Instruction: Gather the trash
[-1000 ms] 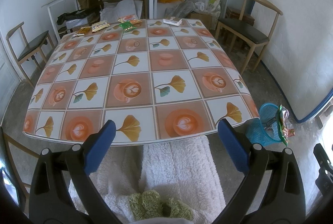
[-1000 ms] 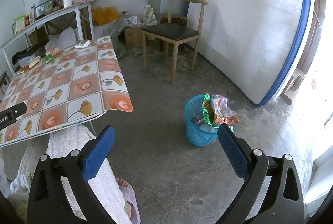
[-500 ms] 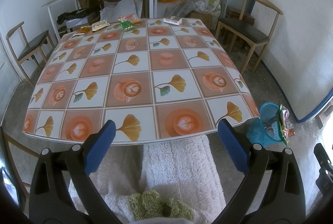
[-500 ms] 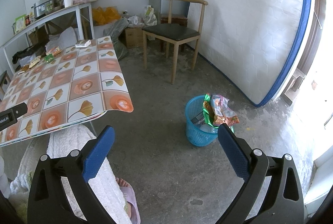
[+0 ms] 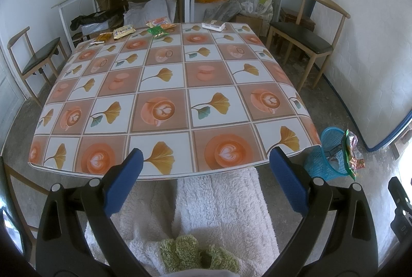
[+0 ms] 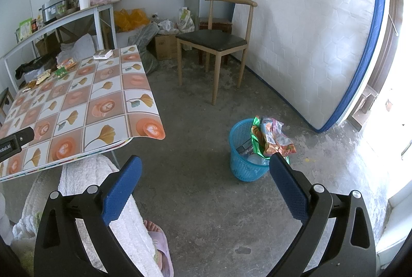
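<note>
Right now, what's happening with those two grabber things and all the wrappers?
A seated person holds two blue-padded grippers, both open and empty. The left gripper points at the table with the leaf-and-coffee patterned cloth, where snack wrappers and a white packet lie at the far edge. The right gripper faces the blue plastic mesh basket on the floor, with colourful wrappers sticking out. Nothing is being picked up yet.
</note>
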Demonstrator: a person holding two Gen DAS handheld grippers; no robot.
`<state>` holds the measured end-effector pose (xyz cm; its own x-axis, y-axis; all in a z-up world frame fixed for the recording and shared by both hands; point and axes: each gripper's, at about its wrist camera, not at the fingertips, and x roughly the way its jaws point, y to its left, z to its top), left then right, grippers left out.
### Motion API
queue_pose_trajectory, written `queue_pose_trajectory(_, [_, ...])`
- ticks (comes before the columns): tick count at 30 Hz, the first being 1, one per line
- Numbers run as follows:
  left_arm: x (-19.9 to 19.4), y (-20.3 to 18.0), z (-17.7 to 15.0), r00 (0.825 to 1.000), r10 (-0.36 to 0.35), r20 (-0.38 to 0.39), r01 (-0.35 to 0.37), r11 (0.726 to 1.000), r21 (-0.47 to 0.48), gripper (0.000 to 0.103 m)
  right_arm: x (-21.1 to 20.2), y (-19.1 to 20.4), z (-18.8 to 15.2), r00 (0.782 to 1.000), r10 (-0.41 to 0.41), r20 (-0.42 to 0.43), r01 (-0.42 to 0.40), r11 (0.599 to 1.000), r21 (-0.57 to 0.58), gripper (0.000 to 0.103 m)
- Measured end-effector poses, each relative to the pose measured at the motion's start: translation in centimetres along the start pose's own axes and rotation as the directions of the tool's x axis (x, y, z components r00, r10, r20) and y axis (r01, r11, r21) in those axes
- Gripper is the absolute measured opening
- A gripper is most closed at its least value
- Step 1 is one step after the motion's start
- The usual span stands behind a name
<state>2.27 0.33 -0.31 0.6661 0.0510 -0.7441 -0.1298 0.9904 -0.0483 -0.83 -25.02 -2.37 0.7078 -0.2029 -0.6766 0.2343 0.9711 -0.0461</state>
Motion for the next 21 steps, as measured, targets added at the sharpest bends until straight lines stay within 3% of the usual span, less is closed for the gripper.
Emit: queue_pose_trajectory(21, [0.03, 0.25, 0.12, 1.000, 0.003, 0.004, -0.003, 1.000, -0.003, 0.094, 0.01, 0.04, -0.06, 1.000, 0.000, 0.000, 0.000, 1.000, 0.001, 0.096])
